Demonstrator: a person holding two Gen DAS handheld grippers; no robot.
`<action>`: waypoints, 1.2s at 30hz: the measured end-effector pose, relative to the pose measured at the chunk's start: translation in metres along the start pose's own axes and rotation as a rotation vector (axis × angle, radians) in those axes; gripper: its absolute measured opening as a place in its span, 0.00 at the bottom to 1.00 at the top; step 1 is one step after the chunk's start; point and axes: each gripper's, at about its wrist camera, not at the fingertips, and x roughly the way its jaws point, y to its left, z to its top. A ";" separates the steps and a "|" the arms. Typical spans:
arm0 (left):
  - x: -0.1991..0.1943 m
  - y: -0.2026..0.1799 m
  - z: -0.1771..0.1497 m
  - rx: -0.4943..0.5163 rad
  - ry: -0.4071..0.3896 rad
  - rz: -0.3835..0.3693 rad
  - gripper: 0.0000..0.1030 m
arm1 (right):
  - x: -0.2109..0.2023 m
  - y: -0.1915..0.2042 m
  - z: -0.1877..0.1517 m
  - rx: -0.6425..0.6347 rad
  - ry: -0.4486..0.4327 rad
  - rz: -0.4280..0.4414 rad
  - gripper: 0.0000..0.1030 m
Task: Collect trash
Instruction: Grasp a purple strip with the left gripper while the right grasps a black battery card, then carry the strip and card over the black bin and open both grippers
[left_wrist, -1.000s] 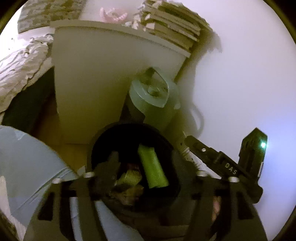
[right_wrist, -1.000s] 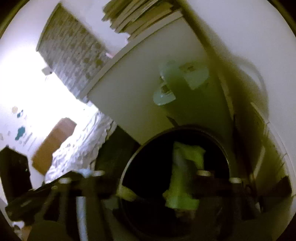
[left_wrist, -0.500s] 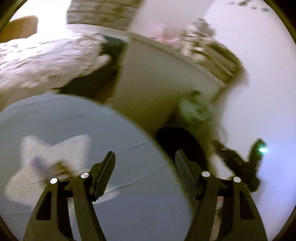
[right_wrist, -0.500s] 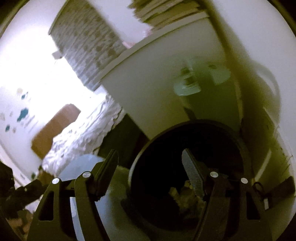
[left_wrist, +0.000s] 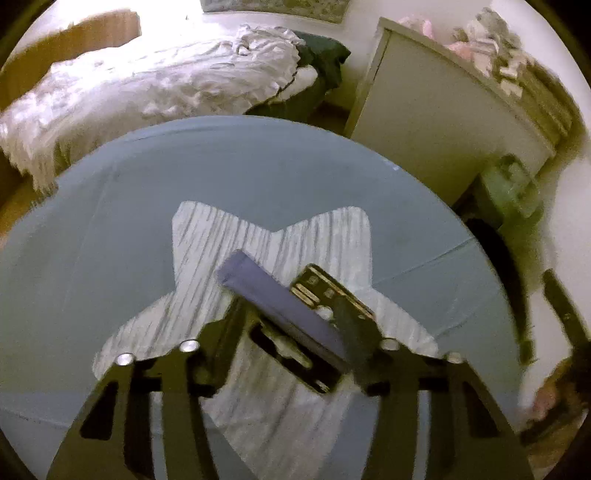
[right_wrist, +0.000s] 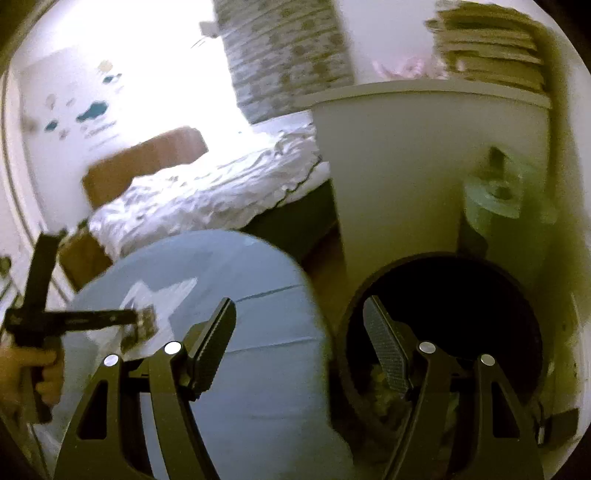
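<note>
In the left wrist view my left gripper (left_wrist: 291, 325) is over the round blue table (left_wrist: 110, 221), with its fingers on either side of a purple wrapper (left_wrist: 280, 302) and a gold-and-black packet (left_wrist: 332, 291) that lie on the white star-shaped mat (left_wrist: 229, 236); the jaws look open, close to the trash. In the right wrist view my right gripper (right_wrist: 299, 343) is open and empty above the rim of the black trash bin (right_wrist: 443, 295), which holds crumpled trash (right_wrist: 384, 384). The left gripper (right_wrist: 136, 325) shows there at the packet.
A white cabinet (right_wrist: 406, 166) stands behind the bin with stacked books (right_wrist: 491, 48) on top. A pale green canister (right_wrist: 502, 199) is beside the bin. A bed with a white cover (left_wrist: 147, 81) lies beyond the table. The wall is at right.
My left gripper swung from over the bin to the table and came down around the wrappers. My right gripper let go of the green trash into the bin and opened.
</note>
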 end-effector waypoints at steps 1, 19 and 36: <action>0.000 0.002 0.000 0.017 -0.008 0.023 0.31 | 0.003 0.007 -0.001 -0.021 0.009 0.005 0.69; -0.050 0.108 -0.045 -0.086 -0.080 -0.104 0.11 | 0.090 0.188 -0.003 -0.412 0.405 0.236 0.77; -0.071 0.108 -0.056 -0.084 -0.124 -0.173 0.11 | 0.109 0.194 -0.005 -0.309 0.450 0.235 0.62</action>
